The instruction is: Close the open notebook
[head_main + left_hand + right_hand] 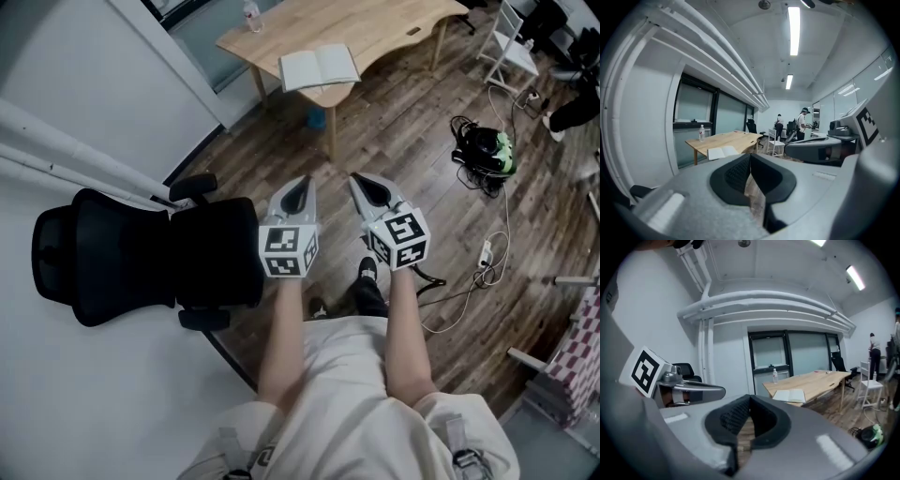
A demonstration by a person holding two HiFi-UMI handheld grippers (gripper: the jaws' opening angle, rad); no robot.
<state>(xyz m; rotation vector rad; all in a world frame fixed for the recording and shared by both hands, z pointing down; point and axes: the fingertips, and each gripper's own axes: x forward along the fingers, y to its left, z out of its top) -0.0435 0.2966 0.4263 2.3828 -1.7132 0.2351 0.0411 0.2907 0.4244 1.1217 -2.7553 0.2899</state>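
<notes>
Nearest in head view: the person's light clothing (347, 412), with both forearms (281, 342) stretched forward over the wood floor (412, 131).

Left gripper (304, 183): fingers (733, 174) clenched tip to tip with nothing between them. Only floor shows through the slit below the tips. Marker cube sits on top of it.

Right gripper (358, 180): same. Fingers (731, 418) are pressed together at the tips and empty. It sits just beside the left one, both pointing roughly toward the desk (394, 33).

Notebook (319, 67) lies open and flat, pages up, at the near edge of the light wooden desk, well apart from both grippers. It is also visible ahead in the left gripper view (723, 152) and the right gripper view (790, 395).

Clear bottle (250, 16) stands upright at the far-left corner of the desk, apart from the notebook.

Black office chair (141, 258) is just left of the left gripper. A black-and-green bag (487, 150) and a power strip (486, 251) with cables are on the floor at right. White chair (506, 47) stands beyond the desk's right end.
</notes>
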